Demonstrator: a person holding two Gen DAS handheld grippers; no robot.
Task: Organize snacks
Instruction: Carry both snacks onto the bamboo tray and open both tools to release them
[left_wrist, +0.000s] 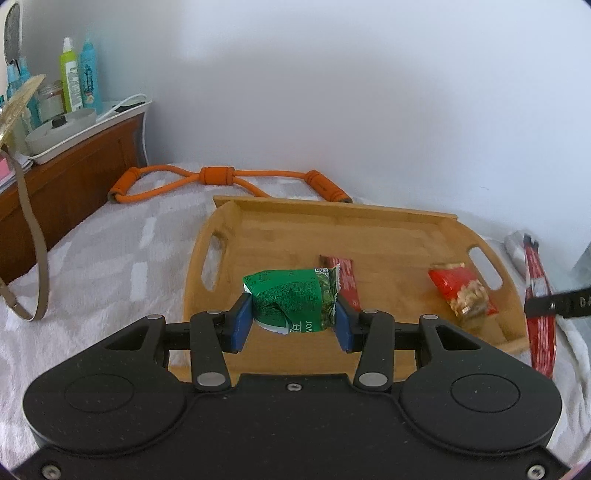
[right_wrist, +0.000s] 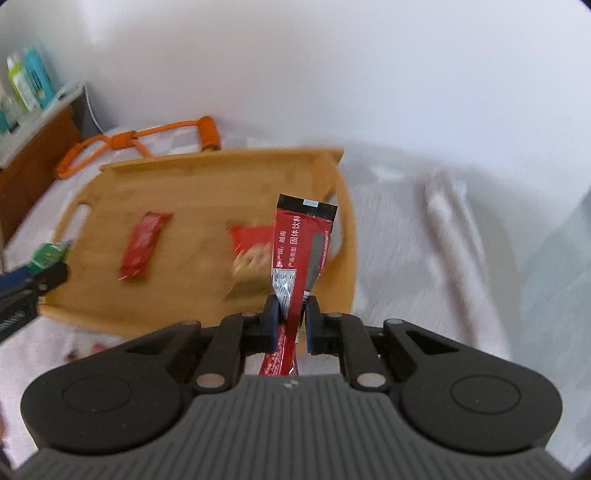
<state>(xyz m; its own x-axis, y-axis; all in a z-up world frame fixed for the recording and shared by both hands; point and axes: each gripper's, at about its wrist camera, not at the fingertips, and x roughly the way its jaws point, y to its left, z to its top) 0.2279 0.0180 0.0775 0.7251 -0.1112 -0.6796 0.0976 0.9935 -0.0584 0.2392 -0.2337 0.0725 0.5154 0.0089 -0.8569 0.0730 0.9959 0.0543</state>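
Left tongs clamp a green snack packet above the wooden tray, near two red snacks. Right tongs, nearly closed, pinch a long red sachet over the tray's right edge.

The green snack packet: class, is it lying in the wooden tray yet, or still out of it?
Out. The green packet is pinched between the left tool's pads, held above the tray's near edge, not resting on the wood.
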